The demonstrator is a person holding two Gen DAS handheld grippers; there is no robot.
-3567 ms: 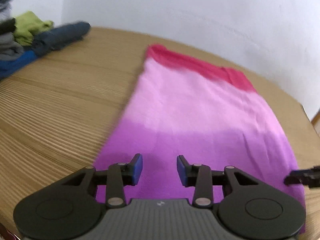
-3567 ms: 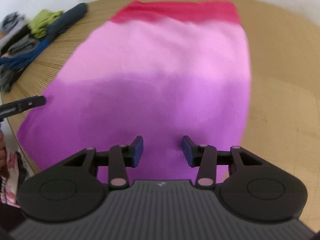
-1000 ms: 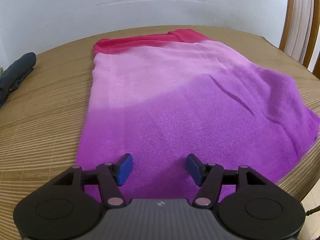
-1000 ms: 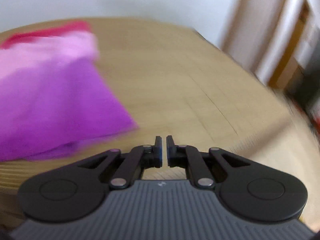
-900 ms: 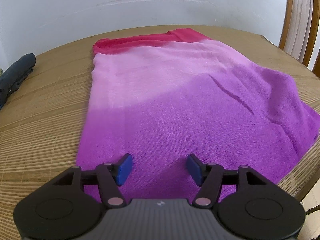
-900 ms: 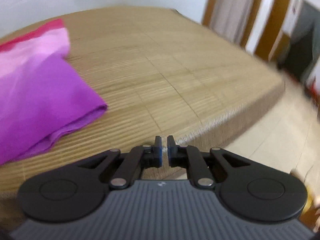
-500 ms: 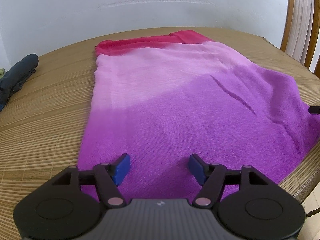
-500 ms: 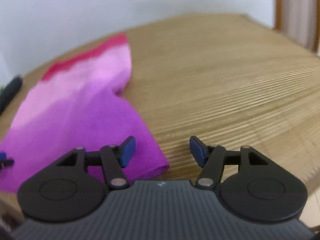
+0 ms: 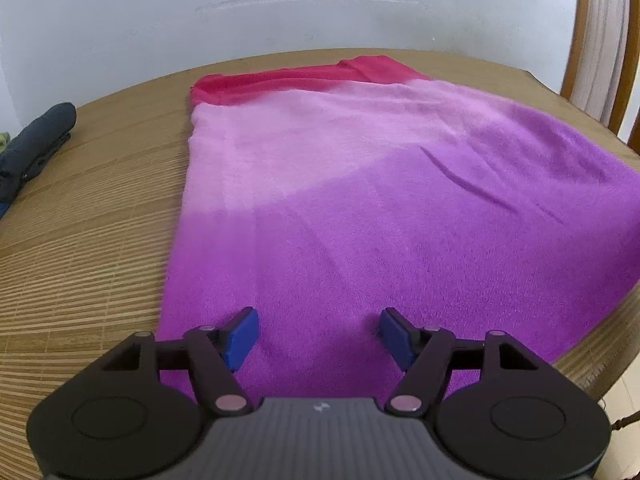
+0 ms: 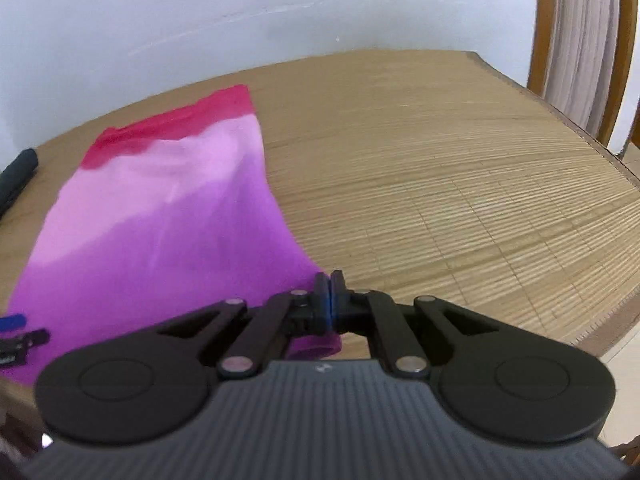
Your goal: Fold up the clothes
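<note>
The left gripper (image 9: 316, 332) is low over the near end of the cloth (image 9: 360, 208), and its blue fingers (image 9: 240, 336) are wide apart with nothing between them. The right gripper (image 10: 330, 300) has its jaws pressed together on the near right corner of the cloth (image 10: 160, 232). The cloth lies flat on the table (image 10: 440, 184). It is purple close by, then light pink, then red at the far end. Off to the far left lies a dark rolled-up piece of clothing (image 9: 36, 140). Behind the table is a pale wall (image 9: 280, 12), and a wooden chair (image 10: 580, 40) stands at the right.
</note>
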